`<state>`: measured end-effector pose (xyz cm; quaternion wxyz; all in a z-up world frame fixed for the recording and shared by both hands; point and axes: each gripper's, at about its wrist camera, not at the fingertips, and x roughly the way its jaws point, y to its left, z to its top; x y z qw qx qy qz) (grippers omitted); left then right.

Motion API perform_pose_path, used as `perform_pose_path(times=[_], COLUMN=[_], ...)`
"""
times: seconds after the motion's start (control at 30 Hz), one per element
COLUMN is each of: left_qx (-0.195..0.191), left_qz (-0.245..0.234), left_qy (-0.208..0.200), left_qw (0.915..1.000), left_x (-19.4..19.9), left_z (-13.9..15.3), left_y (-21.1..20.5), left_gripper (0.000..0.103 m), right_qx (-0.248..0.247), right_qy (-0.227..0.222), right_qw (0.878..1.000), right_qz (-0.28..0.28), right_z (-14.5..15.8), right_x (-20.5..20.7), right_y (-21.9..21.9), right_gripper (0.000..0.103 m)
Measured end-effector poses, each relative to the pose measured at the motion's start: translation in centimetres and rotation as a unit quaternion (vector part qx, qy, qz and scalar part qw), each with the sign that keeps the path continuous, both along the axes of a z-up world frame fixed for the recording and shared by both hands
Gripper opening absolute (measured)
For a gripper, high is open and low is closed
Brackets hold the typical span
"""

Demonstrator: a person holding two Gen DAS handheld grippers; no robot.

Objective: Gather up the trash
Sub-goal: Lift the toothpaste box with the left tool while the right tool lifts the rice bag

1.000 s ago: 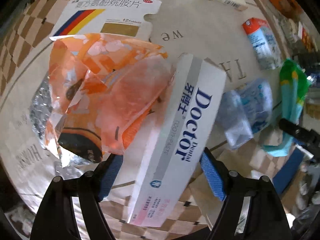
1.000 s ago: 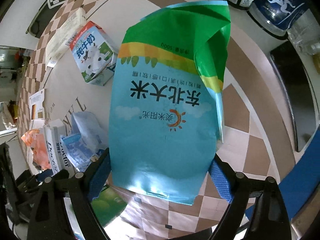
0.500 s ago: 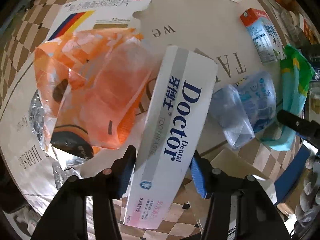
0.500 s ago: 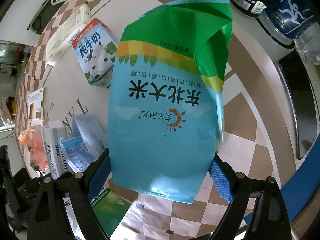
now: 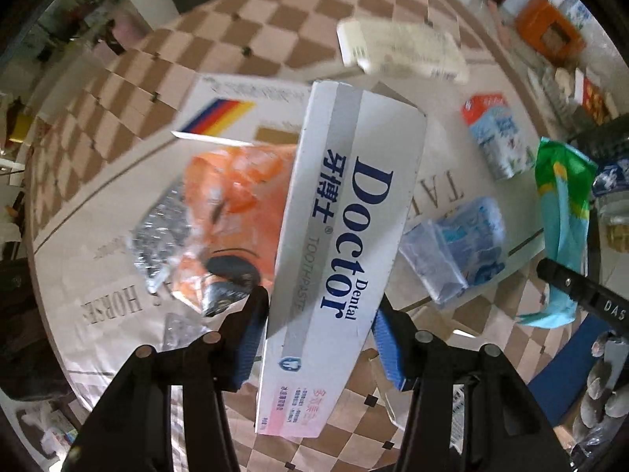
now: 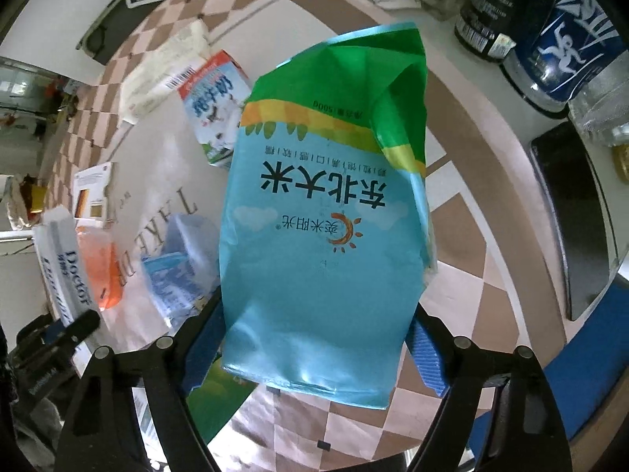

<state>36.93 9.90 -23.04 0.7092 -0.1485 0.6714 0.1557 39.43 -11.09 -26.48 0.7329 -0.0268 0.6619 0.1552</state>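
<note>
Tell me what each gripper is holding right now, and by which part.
The left gripper clamps the toothpaste box across its long sides, near its lower end. The right gripper grips the blue-green rice bag across its width near the bottom edge.

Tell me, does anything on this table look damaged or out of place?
Yes. The orange wrapper is torn open, silver lining showing. The rice bag in the right claw is crumpled at its top. The milk carton lies tipped over.
</note>
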Motion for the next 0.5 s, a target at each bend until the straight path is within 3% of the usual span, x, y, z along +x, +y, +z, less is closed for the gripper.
perform_pose_path(times=[0.1, 0.17, 0.5], left_qx=[0.009, 0.013, 0.038], left_qz=[0.015, 0.028, 0.085], left_qy=[-0.020, -0.033, -0.097], left_qw=[0.9997, 0.9990, 0.9909], left_x=[-1.6, -2.1, -6.8], left_z=[2.5, 2.1, 5.0], left_y=[0.6, -1.2, -1.4], left_gripper=[0.048, 0.048, 0.047], right_qx=[0.026, 0.040, 0.097], right_qy=[-0.008, -0.017, -0.058], right_qw=[1.000, 0.999, 0.990], right_qz=[0.004, 0.011, 0.084], right_z=[1.1, 2.4, 8.6], right_x=[-0.3, -0.6, -6.7], right_y=[-0.5, -0.4, 2.5], right_gripper=[0.084, 0.084, 0.084])
